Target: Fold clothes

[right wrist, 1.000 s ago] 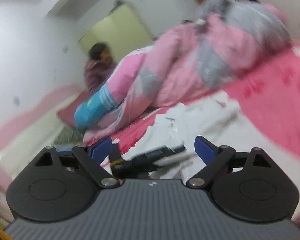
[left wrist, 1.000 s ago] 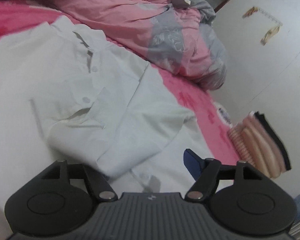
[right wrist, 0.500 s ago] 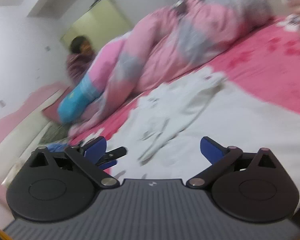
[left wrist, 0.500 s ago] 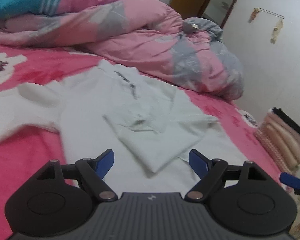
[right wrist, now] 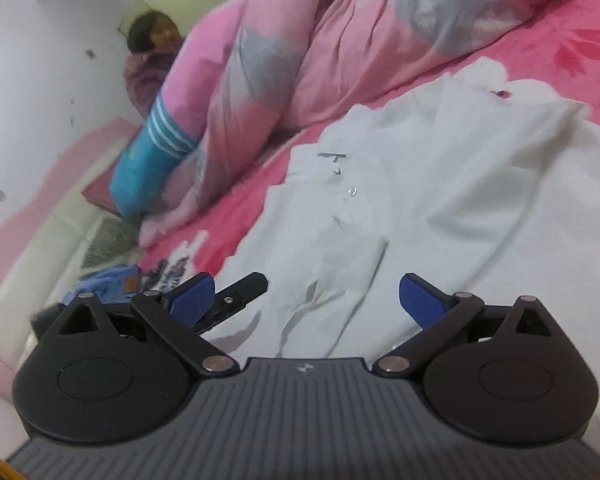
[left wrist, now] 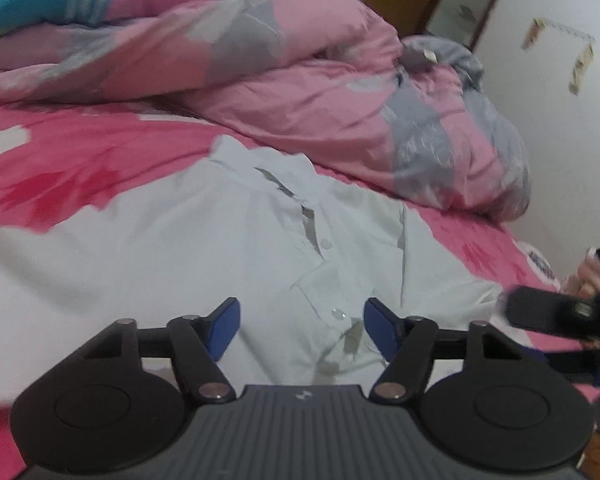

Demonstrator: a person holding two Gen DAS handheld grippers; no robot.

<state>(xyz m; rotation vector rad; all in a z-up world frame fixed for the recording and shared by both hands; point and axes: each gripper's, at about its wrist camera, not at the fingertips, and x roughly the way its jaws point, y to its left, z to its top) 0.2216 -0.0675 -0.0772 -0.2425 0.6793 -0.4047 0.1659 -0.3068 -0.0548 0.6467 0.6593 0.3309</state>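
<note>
Bed with pink floral sheet fills view ahead of both claws. Pink-grey duvet heaped beyond claws, far side of bed. White button shirt spread flat on bed, front up, directly ahead of and beneath both claws, collar farthest away. Left claw spread wide, empty, over shirt placket. Right claw spread wide, empty, over shirt's lower part. Blue jeans left of right claw.

a: what's in front of your left hand-held gripper?
b: its blue fingers stand apart, empty, over the white shirt spread on the pink bed.
a: and behind it?
b: your pink-grey quilt, heaped.
</note>
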